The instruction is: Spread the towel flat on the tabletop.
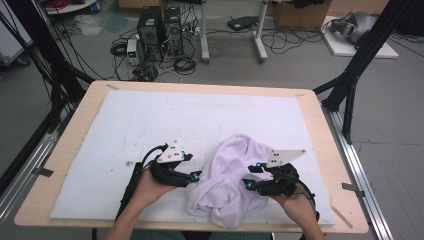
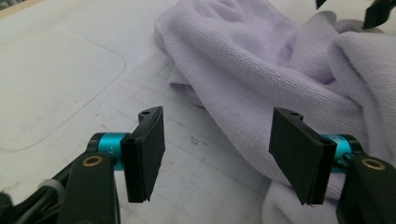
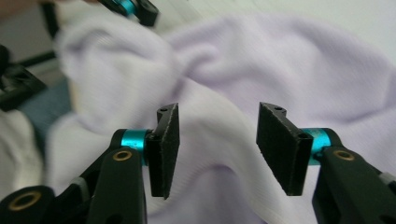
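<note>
A crumpled pale lilac cloth [image 1: 227,175] lies on the white mat near the table's front edge. My left gripper [image 1: 196,176] is at the cloth's left edge. In the left gripper view its jaws [image 2: 217,154] stand open, low over the mat, and a fold of the cloth [image 2: 261,60] reaches toward the right pad without being pinched. My right gripper [image 1: 248,184] is at the cloth's right side. Its jaws [image 3: 226,144] stand open just above the cloth [image 3: 280,70], with nothing pressed between the pads. Each gripper faces the other across the heap.
The white mat [image 1: 150,125] covers most of the wooden table [image 1: 75,145]. Black frame posts [image 1: 350,85] stand at the table's sides. Computer towers [image 1: 160,30] and cables sit on the floor beyond the far edge.
</note>
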